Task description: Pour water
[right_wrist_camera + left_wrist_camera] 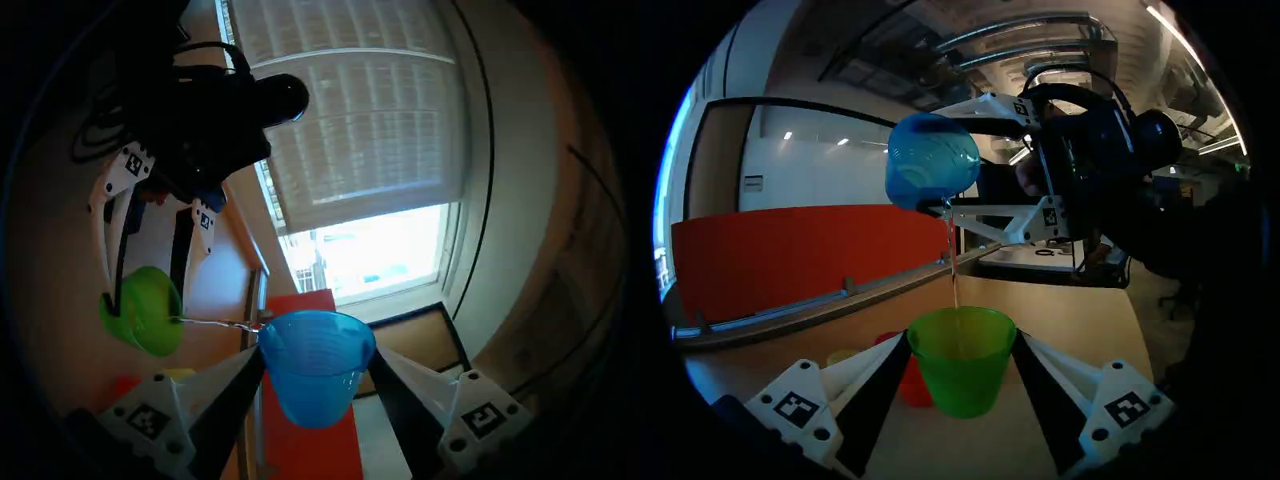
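- Status: pour is under way. A thin water stream (953, 264) runs from the lip of the blue cup (931, 160) down into the green cup (962, 364).
- Left gripper (962, 342): fingers closed on the green cup, one on each side wall. Cup is upright, mouth up, directly under the stream. Can't tell whether its base sits on the worktop (1088, 312) or hangs just above it.
- Right gripper (316, 354): fingers clamped on the blue cup, both pressing its walls. In the left gripper view the cup is tipped well over, above the green cup and well apart from it, so the stream has a long free fall.
- Right gripper view confirms it: the stream leaves the blue rim and lands inside the green mouth. No splash or spill seen on the worktop.
- Done so far (judged): both cups grasped, blue one raised, lined up and tipped, flow started.
- Left to do (judged): finish the transfer, bring the blue cup back upright, set the cups down.
- Fill level in the green cup: not readable, the wall is translucent but dim. Amt left in the blue cup is also unclear.
- Nearby, not in use: red cup (916, 386) and yellow cup (843, 354) on the worktop, just behind the left finger.
- Risk (judged): stream is thin and the drop is long, so a small wobble of either hand could send it past the rim.
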`<state>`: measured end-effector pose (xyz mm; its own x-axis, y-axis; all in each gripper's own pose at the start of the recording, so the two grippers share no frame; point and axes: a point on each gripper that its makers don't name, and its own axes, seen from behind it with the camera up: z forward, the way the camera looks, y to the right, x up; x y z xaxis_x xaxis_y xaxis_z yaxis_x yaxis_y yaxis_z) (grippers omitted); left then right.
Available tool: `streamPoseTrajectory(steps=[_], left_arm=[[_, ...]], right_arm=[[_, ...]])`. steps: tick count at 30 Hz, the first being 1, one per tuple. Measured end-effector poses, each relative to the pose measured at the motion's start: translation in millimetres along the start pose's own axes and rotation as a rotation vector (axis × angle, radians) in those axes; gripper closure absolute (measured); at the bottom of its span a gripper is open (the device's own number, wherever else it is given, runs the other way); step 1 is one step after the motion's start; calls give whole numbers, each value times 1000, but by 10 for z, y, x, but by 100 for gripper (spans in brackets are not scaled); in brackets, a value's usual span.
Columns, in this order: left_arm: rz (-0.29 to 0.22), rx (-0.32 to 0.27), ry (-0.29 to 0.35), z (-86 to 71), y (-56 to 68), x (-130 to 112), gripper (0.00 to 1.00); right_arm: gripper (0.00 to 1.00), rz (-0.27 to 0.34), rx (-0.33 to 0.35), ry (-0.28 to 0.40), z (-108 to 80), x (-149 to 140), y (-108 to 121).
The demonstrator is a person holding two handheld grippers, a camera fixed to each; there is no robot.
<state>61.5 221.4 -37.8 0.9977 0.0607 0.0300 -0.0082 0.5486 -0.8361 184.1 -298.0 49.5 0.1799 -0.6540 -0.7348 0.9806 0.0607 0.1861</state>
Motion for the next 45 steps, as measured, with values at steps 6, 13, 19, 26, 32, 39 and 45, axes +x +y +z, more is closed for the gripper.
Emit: streamPoseTrajectory(steps=[6,13,19,26,32,39,45], left_arm=[[0,3,-3,9,-25,-25,11],[-1,4,0,3,-48,-22,12],[-3,5,4,-1,-59,-14,12],[-2,4,7,-12,-40,11,12],[-1,5,9,-10,-34,32,12],[1,4,13,-3,-23,49,12],[2,3,11,10,-7,42,12]], right_arm=[[10,-15,0,-1,10,-2,-2],[10,-27,-1,1,18,9,7],[10,-40,-7,6,20,34,37],[10,-54,-15,6,16,49,83],[10,-66,-21,6,-1,64,118],[10,-86,-24,2,-18,56,139],[10,-95,-30,4,-28,61,142]])
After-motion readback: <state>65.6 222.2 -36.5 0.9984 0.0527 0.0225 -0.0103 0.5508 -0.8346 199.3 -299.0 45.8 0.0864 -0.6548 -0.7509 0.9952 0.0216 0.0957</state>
